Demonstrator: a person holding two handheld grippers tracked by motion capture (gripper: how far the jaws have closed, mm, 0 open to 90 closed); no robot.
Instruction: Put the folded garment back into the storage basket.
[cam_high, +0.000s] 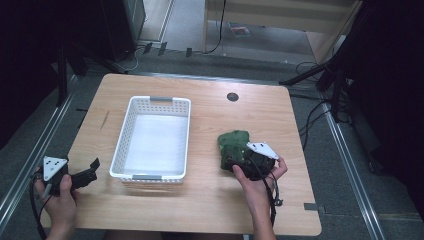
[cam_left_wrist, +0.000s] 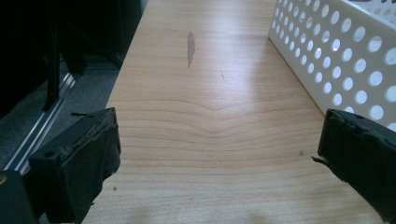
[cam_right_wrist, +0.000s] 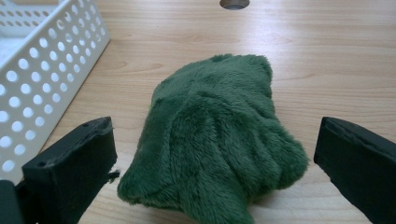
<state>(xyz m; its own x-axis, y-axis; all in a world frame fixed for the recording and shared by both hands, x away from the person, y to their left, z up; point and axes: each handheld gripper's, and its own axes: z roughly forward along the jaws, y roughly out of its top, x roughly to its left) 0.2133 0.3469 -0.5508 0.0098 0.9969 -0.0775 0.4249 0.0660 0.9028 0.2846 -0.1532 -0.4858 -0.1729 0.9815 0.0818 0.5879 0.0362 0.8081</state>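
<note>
Right gripper (cam_right_wrist: 212, 182) poised to pinch the green plush (cam_right_wrist: 215, 135).

The plush lies on the table (cam_high: 200, 200) just right of the white basket (cam_high: 120, 145), between the right jaws, which stand spread with nothing yet pinched. Closing low across the thick middle should likely grip best, since fluffy edges may slip. The left gripper (cam_left_wrist: 219, 163), jaws also spread and empty, hovers over bare wood left of the basket.

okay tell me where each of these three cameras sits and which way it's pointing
High view: above the person's side, looking forward and down at table; both hands show.
Left gripper view: rides left gripper, open jaws over bare wood beside white basket.
Right gripper view: rides right gripper, open jaws flanking green plush cloth.
Shared: all show the basket.
</note>
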